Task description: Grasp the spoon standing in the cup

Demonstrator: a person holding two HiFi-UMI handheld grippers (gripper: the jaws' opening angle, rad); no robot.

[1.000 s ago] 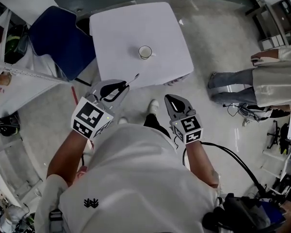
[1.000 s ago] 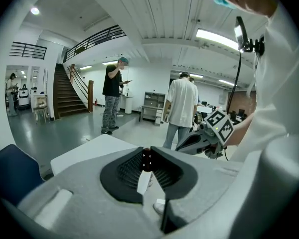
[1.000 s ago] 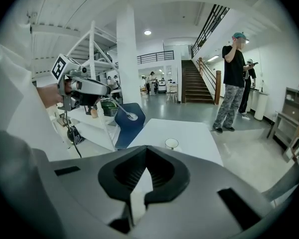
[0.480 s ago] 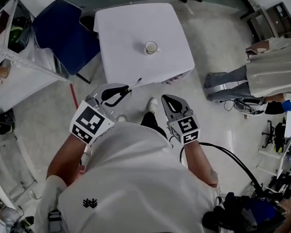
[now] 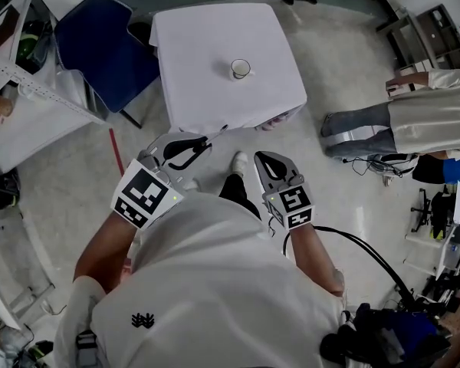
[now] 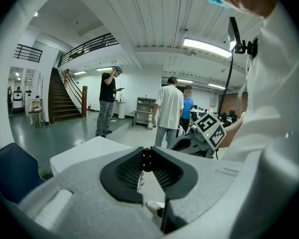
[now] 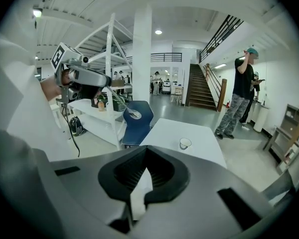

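Observation:
A white cup (image 5: pixel 240 69) stands alone on the white table (image 5: pixel 215 90); it also shows in the right gripper view as the cup (image 7: pixel 185 143). My left gripper (image 5: pixel 205 139) is held off the table's front edge, shut on a thin spoon (image 5: pixel 218 131) that sticks out toward the table. From the side, the spoon (image 7: pixel 132 113) slants down from the left gripper (image 7: pixel 107 86). In its own view, the left gripper (image 6: pixel 147 154) pinches the dark handle. My right gripper (image 5: pixel 261 156) hangs beside it over the floor, shut and empty, as the right gripper (image 7: pixel 146 151) view confirms.
A blue chair (image 5: pixel 100 48) stands left of the table. White shelving (image 5: pixel 23 90) runs along the left. A person (image 5: pixel 414 121) stands at the right, and a cable (image 5: pixel 368 251) trails on the floor. Other people (image 6: pixel 169 108) stand farther off.
The table and cup have shifted up and right in the head view. The spoon's tip, over the table's front edge before, now hangs just off it. Neither gripper's jaws changed.

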